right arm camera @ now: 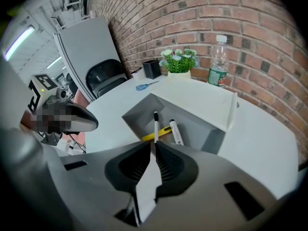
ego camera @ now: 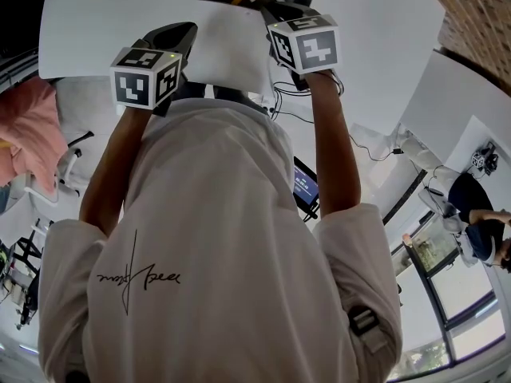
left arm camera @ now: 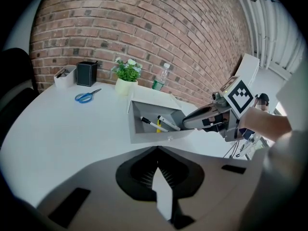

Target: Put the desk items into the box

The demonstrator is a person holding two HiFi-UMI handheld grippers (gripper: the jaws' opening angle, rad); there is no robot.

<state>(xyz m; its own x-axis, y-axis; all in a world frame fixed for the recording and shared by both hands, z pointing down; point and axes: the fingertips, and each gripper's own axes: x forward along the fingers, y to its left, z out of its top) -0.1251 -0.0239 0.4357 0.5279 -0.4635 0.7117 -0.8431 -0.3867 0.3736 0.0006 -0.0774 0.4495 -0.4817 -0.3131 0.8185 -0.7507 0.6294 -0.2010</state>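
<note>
The open grey-white box (left arm camera: 153,110) stands on the white round table (left arm camera: 62,129). In it lie a black-and-white pen (left arm camera: 151,124), a yellow pen (left arm camera: 158,126) and a white marker (left arm camera: 169,123). The same pen (right arm camera: 155,124), yellow pen (right arm camera: 162,133) and marker (right arm camera: 176,132) show inside the box (right arm camera: 192,102) in the right gripper view. My left gripper (left arm camera: 156,150) is shut and empty, in front of the box. My right gripper (right arm camera: 155,146) hovers at the box's near wall, jaws a narrow slit apart, nothing between them. Blue scissors (left arm camera: 87,96) lie on the table at the far left.
Along the brick wall stand a black pen holder (left arm camera: 87,73), a white tray (left arm camera: 64,76), a potted plant (left arm camera: 127,76) and a water bottle (left arm camera: 161,83). A black chair (right arm camera: 105,76) stands beyond the table. In the head view my shirt (ego camera: 215,238) hides most of the table.
</note>
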